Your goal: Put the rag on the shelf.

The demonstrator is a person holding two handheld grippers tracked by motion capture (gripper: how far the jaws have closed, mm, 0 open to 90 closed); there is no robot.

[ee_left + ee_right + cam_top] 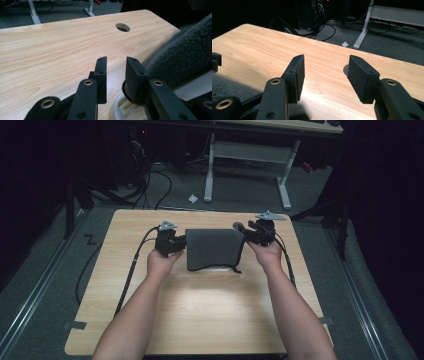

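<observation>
The dark grey cloth [214,247] sits near the far edge of the table [200,315], roughly centred btw the left and right edges, draped over something white [218,268] that peeks out at its near edge. Can't tell what that white thing is tbh, though in the left gripper view a white ribbed plastic bit [125,106] shows right under the jaws. Left gripper [176,242] is at the cloth's left edge, right gripper [246,233] at its right far corner. Left jaws are apart w/ a narrow gap, nothing btw them, fuzzy cloth [185,57] just to the side. Right jaws are wide apart and empty, cloth [227,87] low in that view beside them. So imo the step is getting a grip on both sides of the cloth, prob to lift or fold it. To do it well: slide each lower jaw under the edge so only fabric goes in, not the white thing underneath, esp on the left where it's v close. Close both about the same time and at matching spots so it comes up level and doesn't drag whatever's under it. There's a round hole [122,27] in the table by the far right corner, keep the cloth from snagging there.
</observation>
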